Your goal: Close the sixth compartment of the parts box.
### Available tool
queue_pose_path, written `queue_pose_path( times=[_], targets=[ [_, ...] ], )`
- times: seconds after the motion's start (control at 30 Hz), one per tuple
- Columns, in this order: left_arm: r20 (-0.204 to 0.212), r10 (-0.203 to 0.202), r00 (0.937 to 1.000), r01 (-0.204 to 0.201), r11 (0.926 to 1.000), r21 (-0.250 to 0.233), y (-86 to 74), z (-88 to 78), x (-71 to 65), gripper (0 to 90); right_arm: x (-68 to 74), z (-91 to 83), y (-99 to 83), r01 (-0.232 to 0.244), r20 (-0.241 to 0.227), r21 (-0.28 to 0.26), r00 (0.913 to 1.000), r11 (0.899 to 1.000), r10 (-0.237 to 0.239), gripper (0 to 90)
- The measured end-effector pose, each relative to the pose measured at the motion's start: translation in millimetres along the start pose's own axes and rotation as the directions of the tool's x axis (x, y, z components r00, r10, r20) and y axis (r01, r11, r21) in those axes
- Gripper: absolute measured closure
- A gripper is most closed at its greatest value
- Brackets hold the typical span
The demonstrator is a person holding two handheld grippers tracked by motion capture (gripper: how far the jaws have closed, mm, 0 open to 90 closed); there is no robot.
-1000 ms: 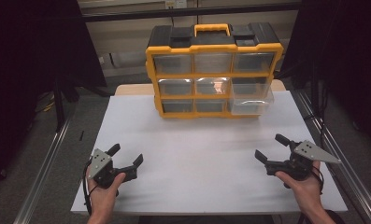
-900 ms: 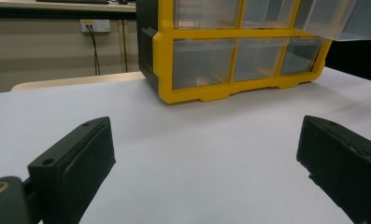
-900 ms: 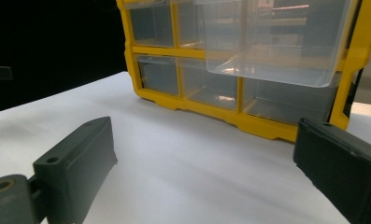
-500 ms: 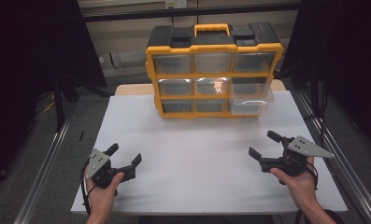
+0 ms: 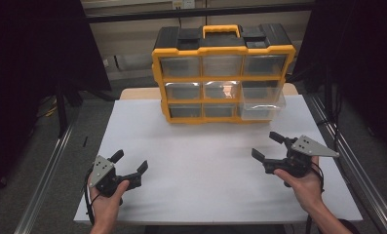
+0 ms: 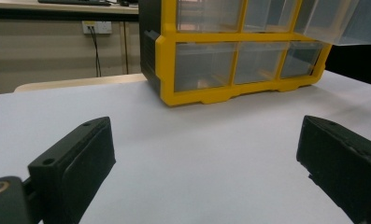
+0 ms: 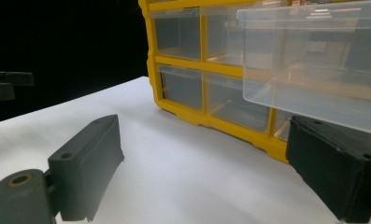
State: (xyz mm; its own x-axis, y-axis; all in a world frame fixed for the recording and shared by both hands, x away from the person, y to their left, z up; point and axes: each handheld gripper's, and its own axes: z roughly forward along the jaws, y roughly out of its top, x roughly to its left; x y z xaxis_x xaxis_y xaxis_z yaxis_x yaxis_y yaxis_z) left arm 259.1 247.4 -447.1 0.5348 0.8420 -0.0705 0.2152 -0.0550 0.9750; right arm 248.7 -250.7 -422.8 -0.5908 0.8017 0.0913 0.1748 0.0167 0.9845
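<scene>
Clear plastic marks the drawer (image 5: 262, 103) pulled partly out of the right column of the yellow organizer (image 5: 223, 73) at the far side of the table (image 5: 201, 161). It lies ahead of the right gripper (image 5: 270, 146), whose empty jaws are spread wide and have just been narrowing slightly. The left gripper (image 5: 130, 162), also wide and empty, is set much farther off.

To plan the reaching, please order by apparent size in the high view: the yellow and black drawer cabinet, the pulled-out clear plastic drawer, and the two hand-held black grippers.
1. Yellow and black drawer cabinet, largest.
2. Left gripper and right gripper: alike, so unranked between them.
3. Pulled-out clear plastic drawer: looks close to the grippers and stands farther off, so this place is unsure.
</scene>
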Motion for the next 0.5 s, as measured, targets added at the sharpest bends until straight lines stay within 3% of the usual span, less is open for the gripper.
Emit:
queue_pose_path(
  times=[0.03, 0.07, 0.23, 0.33, 0.47, 0.5],
  targets=[
    [0.016, -0.002, 0.9999, 0.002, 1.0000, -0.006, 0.1, 0.5, -0.9, 4.3, 0.2, 1.5, 1.0, 0.003, 0.001, -0.001, 1.0000, 1.000, -0.003, 12.0],
    [0.013, -0.009, 0.9999, 0.009, 0.9999, -0.013, 0.3, 0.6, -1.9, 4.3, 0.1, 3.8, 3.1, 0.010, -0.011, -0.003, 0.9999, 1.000, -0.010, 16.1],
    [0.011, 0.011, 0.9999, -0.011, 0.9999, 0.008, -0.3, 0.0, -1.2, 4.3, 0.6, 8.6, 5.8, 0.023, -0.010, -0.006, 0.9997, 1.000, -0.023, 16.6],
    [0.010, 0.017, 0.9998, -0.017, 0.9998, 0.011, -0.3, 0.4, -1.2, 4.3, 0.1, 13.1, 7.4, 0.021, -0.031, -0.006, 0.9993, 1.000, -0.022, 23.8],
    [0.010, 0.022, 0.9997, -0.022, 0.9997, 0.011, 0.0, 0.5, -0.8, 4.3, -1.5, 16.5, 10.3, 0.032, -0.037, -0.012, 0.9988, 0.999, -0.032, 27.0],
    [0.013, 0.008, 0.9999, -0.008, 1.0000, 0.001, 0.0, 1.3, -1.5, 4.3, -2.6, 19.4, 12.0, 0.012, -0.031, -0.021, 0.9994, 1.000, -0.013, 30.0]
  ],
)
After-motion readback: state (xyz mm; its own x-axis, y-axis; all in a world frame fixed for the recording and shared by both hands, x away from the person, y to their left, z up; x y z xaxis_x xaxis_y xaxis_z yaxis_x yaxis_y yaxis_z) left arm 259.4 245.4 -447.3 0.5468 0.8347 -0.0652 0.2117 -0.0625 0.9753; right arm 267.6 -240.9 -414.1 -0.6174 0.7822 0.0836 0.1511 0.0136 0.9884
